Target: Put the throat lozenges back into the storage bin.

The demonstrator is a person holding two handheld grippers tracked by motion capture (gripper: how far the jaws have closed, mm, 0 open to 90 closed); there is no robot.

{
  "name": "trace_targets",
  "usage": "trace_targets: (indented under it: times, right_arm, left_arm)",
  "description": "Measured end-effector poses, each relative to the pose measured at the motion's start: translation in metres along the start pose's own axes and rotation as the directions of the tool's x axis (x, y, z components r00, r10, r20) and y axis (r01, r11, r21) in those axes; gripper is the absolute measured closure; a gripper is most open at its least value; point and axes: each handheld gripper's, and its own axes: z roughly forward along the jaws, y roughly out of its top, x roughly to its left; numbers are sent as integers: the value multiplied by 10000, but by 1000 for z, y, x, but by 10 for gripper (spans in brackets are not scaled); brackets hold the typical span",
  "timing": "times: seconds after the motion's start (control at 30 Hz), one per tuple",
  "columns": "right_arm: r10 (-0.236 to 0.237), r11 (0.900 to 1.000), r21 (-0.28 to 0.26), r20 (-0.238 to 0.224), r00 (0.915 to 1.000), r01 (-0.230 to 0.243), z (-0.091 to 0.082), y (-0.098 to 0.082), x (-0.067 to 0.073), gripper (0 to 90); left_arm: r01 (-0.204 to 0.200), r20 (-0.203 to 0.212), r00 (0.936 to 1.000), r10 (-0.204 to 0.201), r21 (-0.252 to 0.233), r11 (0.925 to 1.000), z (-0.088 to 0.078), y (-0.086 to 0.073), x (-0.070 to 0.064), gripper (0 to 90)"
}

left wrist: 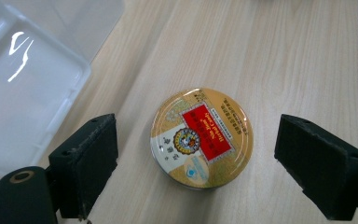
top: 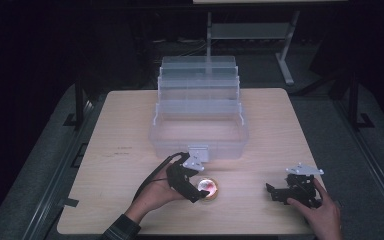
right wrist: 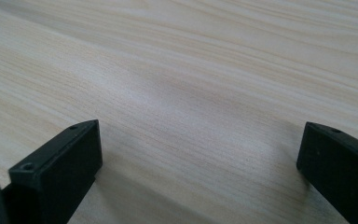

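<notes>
Left side of the bench (top: 130, 130): the left claw (top: 200, 192) is held low near the front edge, jaws spread wide and holding nothing. In the left gripper view the round gold tin (left wrist: 201, 137) with a red label lies flat on the wood, dead centre between the two black pads, touching neither. It is round, so it has no long axis to line up with; the jaws straddle it already and, by my reckoning, need only come down and close.

Middle, toward the back edge: a clear plastic tiered box (top: 198, 115) stands open, its front wall just beyond the tin.

Right side, near the front right corner: the right claw (top: 280, 194) rests low over bare wood, jaws also wide, empty, well apart from the tin. The left hand is plainly the nearer one.
</notes>
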Motion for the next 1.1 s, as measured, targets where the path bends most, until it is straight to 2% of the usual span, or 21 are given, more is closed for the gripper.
trace_targets:
  times: [0.17,0.2,0.27,0.3,0.37,0.4,0.43,0.5,0.6,0.73,0.83,1.1]
  right_arm:
    - [-2,10000,0,-1,10000,2,0,0,0,0]
    - [-2,10000,0,-1,10000,2,0,0,0,0]
    - [1,10000,-1,0,10000,-1,0,0,0,0]
    - [-1,10000,-1,-1,10000,1,0,0,0,0]
    - [0,10000,0,-1,10000,0,0,0,0,0]
    - [0,10000,0,0,10000,0,0,0,0,0]
    - [0,10000,0,-1,10000,0,0,0,0,0]
    - [0,10000,-1,-1,10000,0,0,0,0,0]
    - [0,10000,0,-1,10000,0,0,0,0,0]
    - [-2,10000,0,0,10000,2,0,0,0,0]
    - [-3,10000,1,-1,10000,3,0,0,0,0]
    - [-2,10000,0,-3,10000,2,0,0,0,0]
  left_arm:
    - [-86,176,9998,83,180,9998,8,4,-1,127]
    - [20,182,9998,-21,99,9999,10,4,-2,127]
    - [-151,236,9996,142,385,9991,12,6,-1,127]
    - [-83,251,9997,75,324,9994,14,7,-2,127]
    - [-291,292,9992,275,561,9980,16,9,-1,127]
    - [-179,290,9994,165,491,9986,18,10,-2,127]
    - [-246,290,9993,232,486,9985,19,10,-2,127]
    - [-467,300,9986,445,749,9961,21,12,-2,127]
    - [-483,334,9984,454,917,9946,24,14,-3,127]
    - [-697,501,9967,638,1254,9897,31,17,-4,127]
    - [-604,532,9971,539,1293,9898,36,18,-4,126]
    - [-890,705,9946,768,1907,9776,48,17,-3,132]
